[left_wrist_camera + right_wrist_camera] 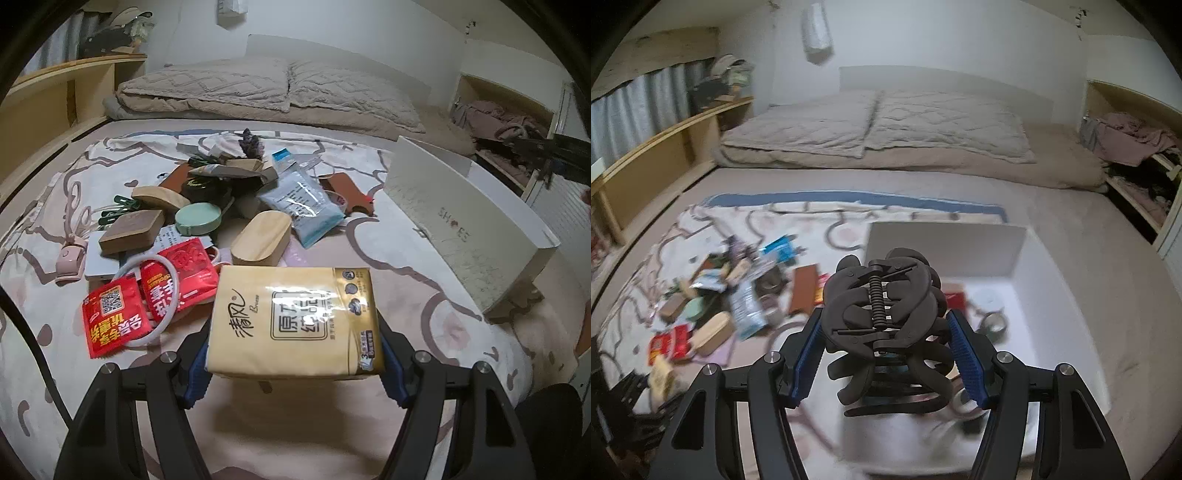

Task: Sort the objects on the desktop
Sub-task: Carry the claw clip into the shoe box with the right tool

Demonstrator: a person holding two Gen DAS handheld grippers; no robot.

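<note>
Left gripper (295, 363) jaws clamped on yellow tissue pack (295, 321) at lower centre, right gripper (886, 354) jaws gripping black hair claw (882, 314) mid-frame, over white box (1052, 295)

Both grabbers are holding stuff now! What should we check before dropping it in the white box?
1. Left gripper squeezing the yellow tissue pack on both sides: ok.
2. Right gripper clamped on the black hair claw clip: ok.
3. White box open, no lid in the way: ok.
4. Clip over the box: ok; it hangs above the box's near edge.
5. Tissue pack over the box: not ok; the box sits off to its right.
6. Room in the box for the tissue pack: cannot tell, the picture is blurred.
</note>
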